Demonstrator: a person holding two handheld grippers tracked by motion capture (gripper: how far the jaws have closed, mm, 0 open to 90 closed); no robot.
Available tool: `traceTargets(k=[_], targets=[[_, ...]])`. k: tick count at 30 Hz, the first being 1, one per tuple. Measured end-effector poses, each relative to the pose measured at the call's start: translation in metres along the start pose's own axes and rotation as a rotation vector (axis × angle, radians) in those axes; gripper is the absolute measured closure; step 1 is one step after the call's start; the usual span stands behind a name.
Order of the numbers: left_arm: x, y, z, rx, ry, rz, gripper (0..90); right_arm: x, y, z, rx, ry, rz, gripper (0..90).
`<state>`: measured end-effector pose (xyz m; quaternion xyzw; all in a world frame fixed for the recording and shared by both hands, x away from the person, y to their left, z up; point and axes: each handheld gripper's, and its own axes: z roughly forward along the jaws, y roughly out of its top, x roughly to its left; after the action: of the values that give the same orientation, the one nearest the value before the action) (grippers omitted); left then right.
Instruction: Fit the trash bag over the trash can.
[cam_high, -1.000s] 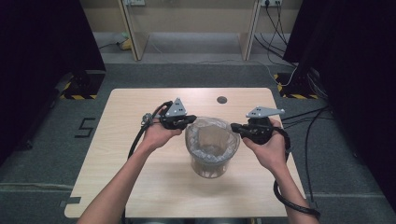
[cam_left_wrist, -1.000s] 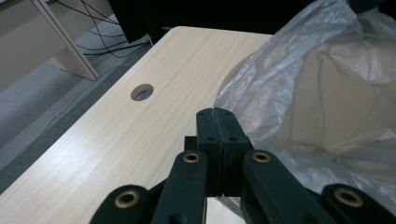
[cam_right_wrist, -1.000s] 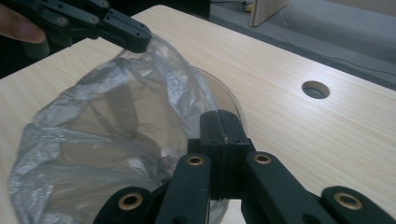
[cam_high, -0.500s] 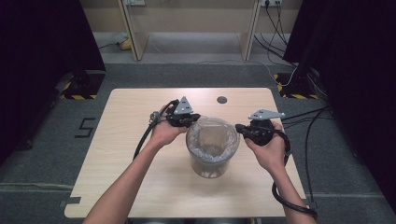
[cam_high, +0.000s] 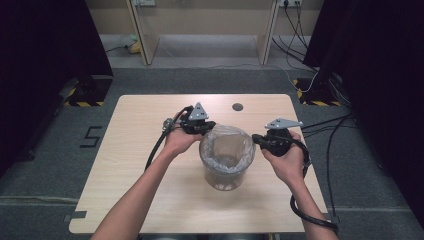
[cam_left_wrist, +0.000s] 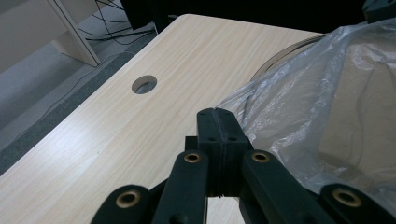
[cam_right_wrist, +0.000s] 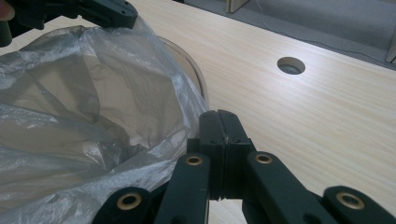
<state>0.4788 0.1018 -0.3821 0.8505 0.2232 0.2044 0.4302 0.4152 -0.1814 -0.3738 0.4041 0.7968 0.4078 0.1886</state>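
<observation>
A: Where's the bin (cam_high: 227, 160)?

B: Near the middle of the surface (cam_high: 140, 150), between the two hands, lined with a thin clear bag (cam_high: 220, 134).

A: And the left gripper (cam_high: 211, 128) and right gripper (cam_high: 256, 139)?

B: Both closed, jaw against jaw, tips at opposite sides of the rim and right against the film. Can't tell whether any film is caught between the pads.

A: Best way to settle the liner?

B: Open a little, take only the loose edge of the bag, pinch lightly. Then pull outward and down over the rim on both sides at once, evenly, so as not to tip the bin or tear the film. Keep away from the hole (cam_high: 237, 107) at the far edge.

A: Which way up?

B: Upright, mouth to the ceiling, long axis vertical, base flat on the surface. Bag mouth likewise upward, crumpled along the rim.
</observation>
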Motion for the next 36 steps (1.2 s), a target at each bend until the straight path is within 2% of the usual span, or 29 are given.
traceTargets(k=[7,12,14,15,17,19,20,23,28,33,36], targets=[[-0.001,0.001,0.002,0.001,0.004,0.0,88.0,-0.001,0.0,0.001,0.018,-0.004,0.001,90.0],[0.003,0.002,-0.002,-0.01,0.007,-0.002,78.0,-0.001,0.0,0.0,0.026,-0.003,0.004,88.7],[0.005,0.002,-0.007,-0.026,0.001,-0.002,75.1,-0.002,0.001,-0.002,0.027,-0.01,0.001,83.3],[0.005,0.002,-0.007,-0.026,0.001,-0.002,74.1,-0.002,0.001,-0.002,0.027,-0.01,0.001,83.3],[0.006,0.004,-0.01,-0.037,-0.03,0.0,72.5,-0.002,0.004,-0.005,0.013,-0.012,0.005,79.1],[0.006,0.004,-0.011,-0.041,-0.039,0.001,72.2,-0.002,0.006,-0.006,0.003,-0.012,0.011,76.9],[0.006,0.004,-0.012,-0.043,-0.05,-0.009,72.5,-0.002,0.009,-0.008,-0.01,-0.014,0.009,73.3],[0.007,0.003,-0.012,-0.037,-0.059,-0.017,73.5,-0.001,0.014,-0.009,-0.019,-0.015,0.006,70.3],[0.01,0.003,-0.016,-0.055,-0.061,-0.042,73.0,0.0,0.02,-0.01,-0.023,-0.015,0.006,68.5],[0.013,0.002,-0.019,-0.053,-0.064,-0.048,72.2,0.0,0.02,-0.01,-0.022,-0.015,0.005,68.4],[0.016,0.0,-0.018,-0.06,-0.084,-0.077,70.7,0.0,0.018,-0.01,-0.022,-0.016,0.003,68.3]])
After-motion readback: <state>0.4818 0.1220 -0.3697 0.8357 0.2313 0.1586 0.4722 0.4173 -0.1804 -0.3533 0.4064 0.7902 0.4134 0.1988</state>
